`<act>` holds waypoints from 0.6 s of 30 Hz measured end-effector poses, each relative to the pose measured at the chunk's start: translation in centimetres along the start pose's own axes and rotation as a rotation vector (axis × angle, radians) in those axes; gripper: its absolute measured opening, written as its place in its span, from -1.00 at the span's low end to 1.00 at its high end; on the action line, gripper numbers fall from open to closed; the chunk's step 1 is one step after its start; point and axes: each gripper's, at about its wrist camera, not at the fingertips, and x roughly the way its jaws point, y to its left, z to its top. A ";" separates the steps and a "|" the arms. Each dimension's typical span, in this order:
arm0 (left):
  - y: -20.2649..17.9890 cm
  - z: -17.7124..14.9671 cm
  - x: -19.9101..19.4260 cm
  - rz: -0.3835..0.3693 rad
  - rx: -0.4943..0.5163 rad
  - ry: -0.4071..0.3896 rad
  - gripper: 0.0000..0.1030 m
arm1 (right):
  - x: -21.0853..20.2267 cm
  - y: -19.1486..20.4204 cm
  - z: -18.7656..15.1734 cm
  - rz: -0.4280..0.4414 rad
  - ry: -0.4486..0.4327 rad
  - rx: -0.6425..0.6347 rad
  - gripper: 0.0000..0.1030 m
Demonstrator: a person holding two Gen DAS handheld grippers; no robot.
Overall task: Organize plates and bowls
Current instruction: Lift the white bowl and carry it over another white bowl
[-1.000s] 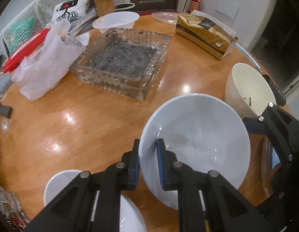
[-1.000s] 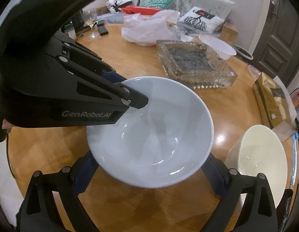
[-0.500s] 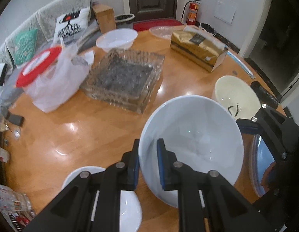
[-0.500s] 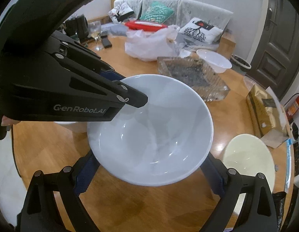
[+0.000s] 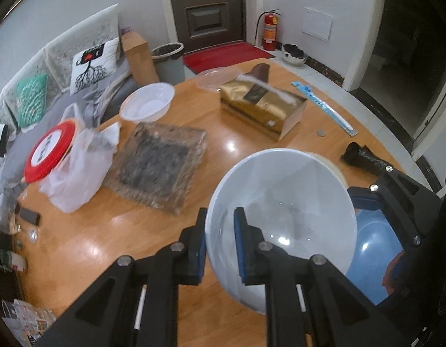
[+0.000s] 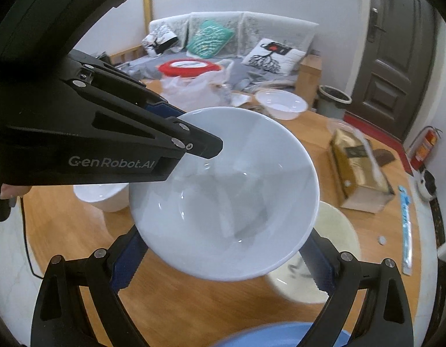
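A large white bowl (image 5: 283, 219) is held in the air above the round wooden table (image 5: 78, 240). My left gripper (image 5: 220, 231) is shut on its near rim, one pad inside and one outside. My right gripper (image 6: 223, 260) is wide open with its fingers either side of the bowl's (image 6: 223, 202) underside; I cannot tell if they touch it. A cream bowl (image 6: 335, 248) sits on the table under it. A blue plate (image 5: 376, 248) lies at the right, also at the bottom of the right wrist view (image 6: 269, 335). A small white bowl (image 6: 101, 193) stands at the left.
A glass square dish (image 5: 162, 167), a white plastic bag with a red lid (image 5: 67, 164), a white plastic bowl (image 5: 148, 107), a gold box (image 5: 263, 104), a black tube (image 5: 364, 159) and a blue strip (image 5: 324, 104) lie on the table. A sofa stands behind.
The white bowl has been lifted higher off the table in my left gripper and moved over the cream bowl. Both grippers rose with it. The blue plate has come into view.
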 end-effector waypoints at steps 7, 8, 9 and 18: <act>-3.5 3.0 2.1 -0.043 0.033 0.020 -0.74 | -0.7 -3.8 -1.0 -0.048 0.018 0.057 0.84; -3.8 3.2 2.3 -0.043 0.038 0.022 -0.74 | -0.7 -4.2 -1.3 -0.058 0.023 0.060 0.84; -4.3 3.5 2.8 -0.044 0.046 0.028 -0.74 | -0.6 -4.7 -1.5 -0.066 0.028 0.063 0.84; -5.7 4.0 6.1 -0.072 0.043 0.088 -0.74 | 1.0 -7.1 -3.0 -0.059 0.108 0.104 0.84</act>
